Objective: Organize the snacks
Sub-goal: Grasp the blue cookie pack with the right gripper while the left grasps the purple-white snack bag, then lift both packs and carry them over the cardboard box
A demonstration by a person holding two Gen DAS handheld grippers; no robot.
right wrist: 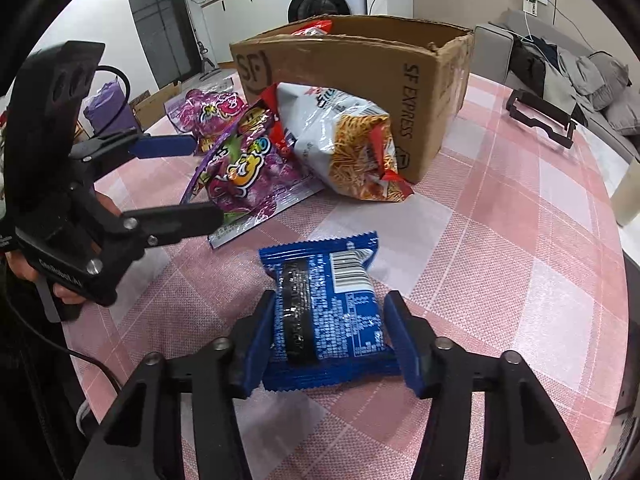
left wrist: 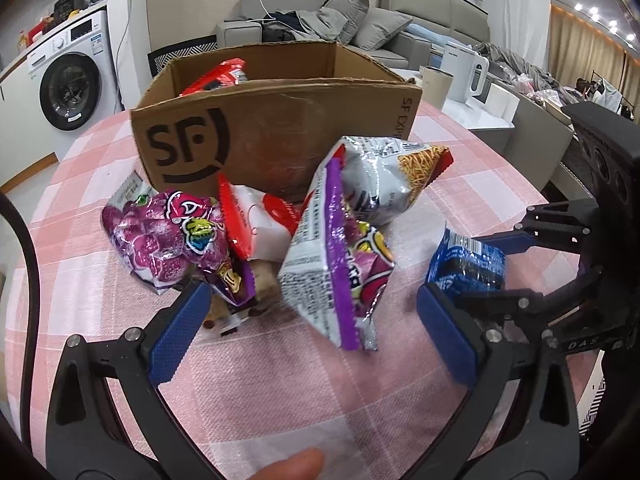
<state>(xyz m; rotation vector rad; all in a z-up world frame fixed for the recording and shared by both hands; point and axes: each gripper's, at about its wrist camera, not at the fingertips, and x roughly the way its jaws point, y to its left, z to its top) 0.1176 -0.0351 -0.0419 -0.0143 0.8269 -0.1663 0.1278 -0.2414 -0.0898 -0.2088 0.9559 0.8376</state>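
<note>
Visibly two purple candy bags (right wrist: 244, 176), one blue packet (right wrist: 326, 312)

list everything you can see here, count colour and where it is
cardboard box: one, brown, open, at the back of the table
red packet: one, inside the box
noodle snack bag: one, silver and red, leaning by the box front
purple candy bags: at least two, in the pile in front of the box
red and white packet: one, in the pile's middle
blue packet: one, flat on the cloth between the right claw's fingers
tablecloth: one, pink and white check
washing machine: one, white, background
sofa: one, grey, background
left claw: blue pads, open, near the pile
right claw: blue pads, closed on the blue packet
</note>
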